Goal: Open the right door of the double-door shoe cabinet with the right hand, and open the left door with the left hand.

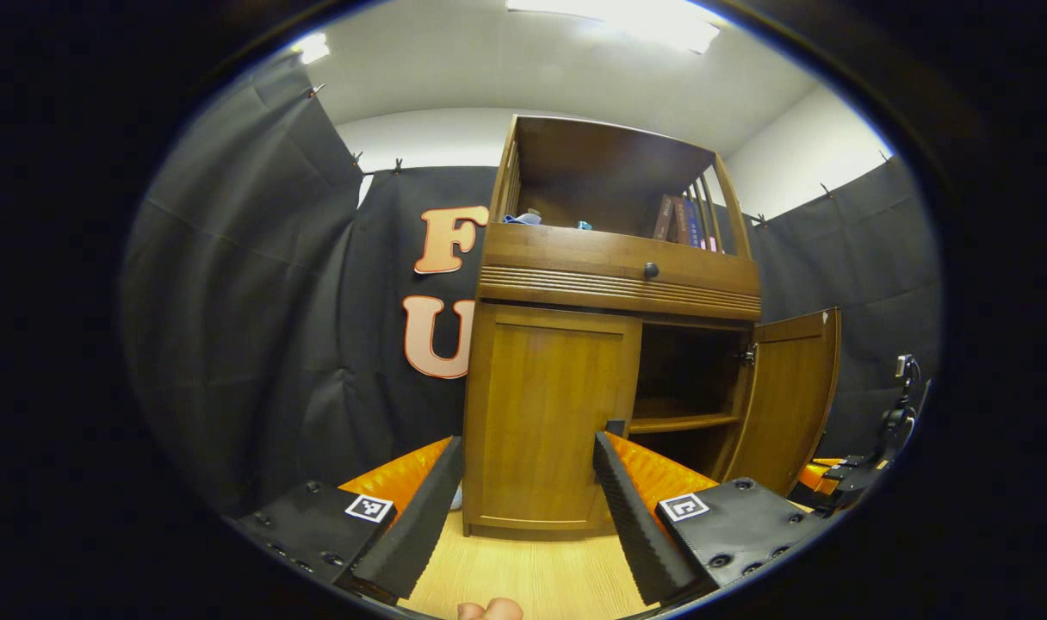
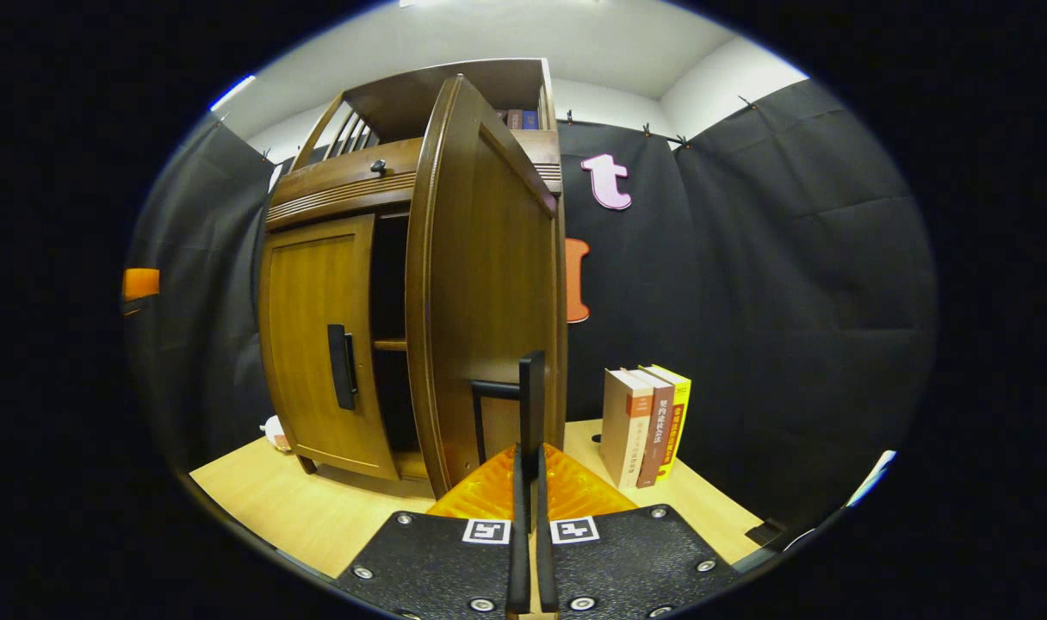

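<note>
The shoe cabinet stands on the wooden floor against the booth wall. Its right door is swung well out from the carcass. Its left door lies flush and closed.

**Right gripper.** The fingers are drawn together on the right door handle, a dark bar at the door's free edge. Judge the grip as narrow: the fingers hold only the lower end of the bar.

- If you pull sideways instead of along the door's arc, the bar is likely to slip out of the fingers.
- If you swing the door further, its free edge travels toward the books standing on the floor just beside it. Contact would probably topple them.
- Forcing the door beyond its hinge limit could strain the hinge or shift the whole cabinet.

**Left gripper.** The fingers stand wide apart and hold nothing, in front of the lower part of the left door. The left door handle sits near that door's inner edge, beside the open gap.

- From the present aim, you may close on the flat panel rather than the handle and gain no hold.
- Approach too far toward the gap and one finger may enter the open compartment instead of bracketing the handle.
</note>
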A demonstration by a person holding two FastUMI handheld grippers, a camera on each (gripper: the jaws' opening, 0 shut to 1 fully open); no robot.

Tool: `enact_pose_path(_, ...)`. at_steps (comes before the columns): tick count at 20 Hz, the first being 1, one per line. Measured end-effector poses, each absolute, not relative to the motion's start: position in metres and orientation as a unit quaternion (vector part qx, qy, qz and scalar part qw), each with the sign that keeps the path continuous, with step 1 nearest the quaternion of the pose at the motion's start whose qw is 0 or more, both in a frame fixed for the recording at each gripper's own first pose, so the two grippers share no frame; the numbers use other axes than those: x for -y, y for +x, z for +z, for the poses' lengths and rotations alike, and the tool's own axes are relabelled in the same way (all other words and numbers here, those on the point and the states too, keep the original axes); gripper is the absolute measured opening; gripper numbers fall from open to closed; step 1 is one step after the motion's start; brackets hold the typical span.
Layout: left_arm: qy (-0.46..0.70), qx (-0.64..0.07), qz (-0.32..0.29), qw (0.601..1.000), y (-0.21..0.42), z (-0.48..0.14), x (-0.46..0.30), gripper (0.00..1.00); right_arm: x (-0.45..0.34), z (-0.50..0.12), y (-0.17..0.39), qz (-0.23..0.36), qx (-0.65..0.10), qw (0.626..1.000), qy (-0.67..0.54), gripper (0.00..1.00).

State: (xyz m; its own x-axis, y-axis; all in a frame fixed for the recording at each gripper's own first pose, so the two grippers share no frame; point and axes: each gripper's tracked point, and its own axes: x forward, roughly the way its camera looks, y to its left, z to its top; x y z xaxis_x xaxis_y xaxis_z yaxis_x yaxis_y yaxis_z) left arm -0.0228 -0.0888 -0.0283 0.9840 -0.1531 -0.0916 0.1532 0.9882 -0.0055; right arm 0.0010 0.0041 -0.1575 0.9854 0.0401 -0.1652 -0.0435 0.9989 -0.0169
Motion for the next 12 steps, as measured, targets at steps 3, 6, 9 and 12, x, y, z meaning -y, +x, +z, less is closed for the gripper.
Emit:
enact_pose_path(3, 0.006, -0.047, -0.089, 0.995, -0.023, -0.029, 0.105, 0.96, 0.013, -0.155, -0.002, 0.018, -0.082, 0.996, -0.011, 0.02)
enact_pose_path(6, 0.013, -0.052, -0.092, 0.994, -0.020, -0.029, 0.115, 0.99, 0.024, -0.154, 0.000, 0.018, -0.078, 0.997, -0.004, 0.02)
enact_pose_path(9, 0.020, -0.048, -0.091, 0.995, -0.023, -0.028, 0.125, 0.96, 0.043, -0.155, 0.001, 0.023, -0.075, 0.997, -0.004, 0.02)
enact_pose_path(12, 0.022, -0.048, -0.094, 0.994, -0.025, -0.027, 0.136, 0.96, 0.063, -0.154, 0.005, 0.024, -0.077, 0.997, 0.001, 0.02)
